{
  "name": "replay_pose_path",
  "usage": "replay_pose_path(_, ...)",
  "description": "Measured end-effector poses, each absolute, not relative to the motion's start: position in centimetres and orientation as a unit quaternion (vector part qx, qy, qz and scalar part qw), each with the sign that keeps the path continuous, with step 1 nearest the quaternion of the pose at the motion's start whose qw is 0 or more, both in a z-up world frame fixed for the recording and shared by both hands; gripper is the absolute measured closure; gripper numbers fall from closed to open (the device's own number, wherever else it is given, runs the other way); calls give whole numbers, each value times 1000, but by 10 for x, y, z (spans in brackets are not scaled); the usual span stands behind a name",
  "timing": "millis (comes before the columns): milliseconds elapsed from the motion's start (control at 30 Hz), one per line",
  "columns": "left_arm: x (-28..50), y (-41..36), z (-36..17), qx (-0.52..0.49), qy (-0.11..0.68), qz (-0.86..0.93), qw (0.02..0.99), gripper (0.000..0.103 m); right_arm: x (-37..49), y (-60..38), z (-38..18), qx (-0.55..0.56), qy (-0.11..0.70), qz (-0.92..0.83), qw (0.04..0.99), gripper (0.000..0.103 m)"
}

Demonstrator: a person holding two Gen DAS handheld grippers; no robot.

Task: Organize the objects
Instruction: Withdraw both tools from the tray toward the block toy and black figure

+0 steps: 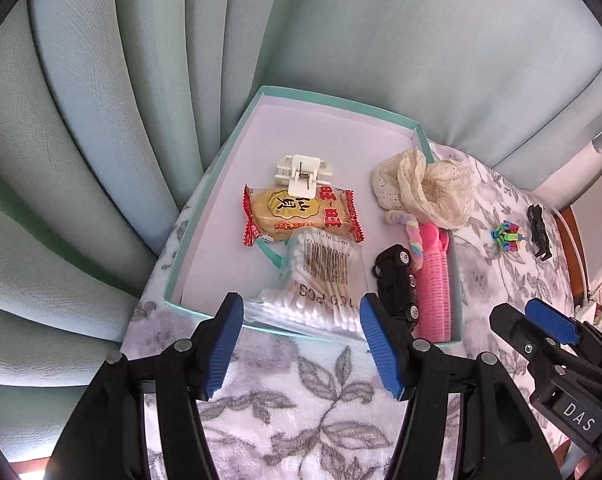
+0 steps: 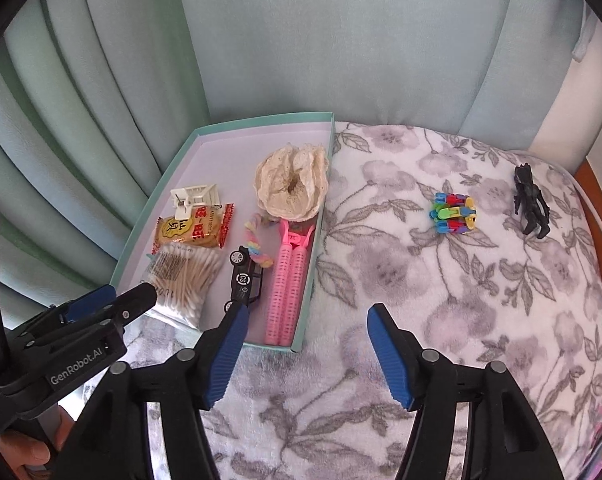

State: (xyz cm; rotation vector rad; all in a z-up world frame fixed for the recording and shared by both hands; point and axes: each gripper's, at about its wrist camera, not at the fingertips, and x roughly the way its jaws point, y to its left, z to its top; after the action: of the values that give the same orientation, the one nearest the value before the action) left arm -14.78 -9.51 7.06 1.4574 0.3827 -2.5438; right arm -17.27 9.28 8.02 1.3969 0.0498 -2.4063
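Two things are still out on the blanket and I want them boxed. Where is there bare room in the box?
The far end of the box, beyond the white hair clip and lace scrunchie, is bare, as is the strip along its left wall. The near end is crowded: cotton swabs, toy car, pink rollers.

Teal box (image 2: 139,224), grey-floral blanket (image 2: 421,280), pink rollers (image 2: 289,280)

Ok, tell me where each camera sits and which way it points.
Left wrist: on the left tool, facing the box and cotton swabs; the right tool shows.
Right wrist: on the right tool, facing the floral blanket; left tool and a hand show.
Shared: box, toy car, colourful clips.
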Motion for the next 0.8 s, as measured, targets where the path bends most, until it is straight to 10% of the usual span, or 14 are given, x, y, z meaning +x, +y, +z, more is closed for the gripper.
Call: replay_pose_path(800,-120,-72,82,476,99,-867,109,16,-138,131,94,472,-1,-867,163,0)
